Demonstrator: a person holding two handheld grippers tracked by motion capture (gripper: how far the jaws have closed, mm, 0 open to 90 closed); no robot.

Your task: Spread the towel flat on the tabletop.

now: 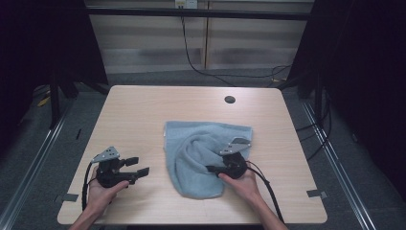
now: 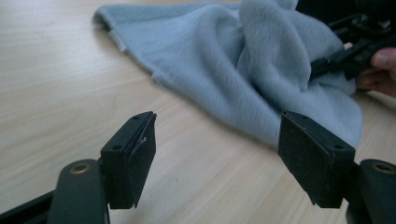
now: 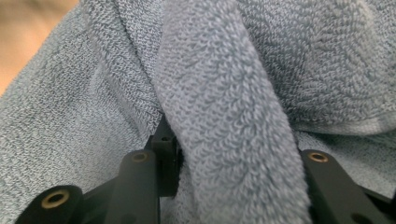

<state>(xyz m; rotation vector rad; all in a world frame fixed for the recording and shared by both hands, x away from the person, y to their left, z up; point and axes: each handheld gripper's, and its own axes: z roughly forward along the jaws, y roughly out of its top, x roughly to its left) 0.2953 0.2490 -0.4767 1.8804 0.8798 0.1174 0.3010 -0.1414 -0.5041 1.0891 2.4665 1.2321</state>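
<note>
The high view was dim at its edges, where the room fell into near black at both sides; the light came from above and lay evenly on the pale table (image 1: 143,110), with only soft, short shadows under the towel (image 1: 201,158) and the hands; there was no strong glare; the picture was soft and somewhat grainy. The left gripper view was brighter and warm; the wood grain and its own black jaws were fairly sharp, while the far cloth blurred slightly. The right gripper view stood very close; the towel's (image 3: 224,93) loops were crisp in the middle; the upper left corner was out of focus.
</note>
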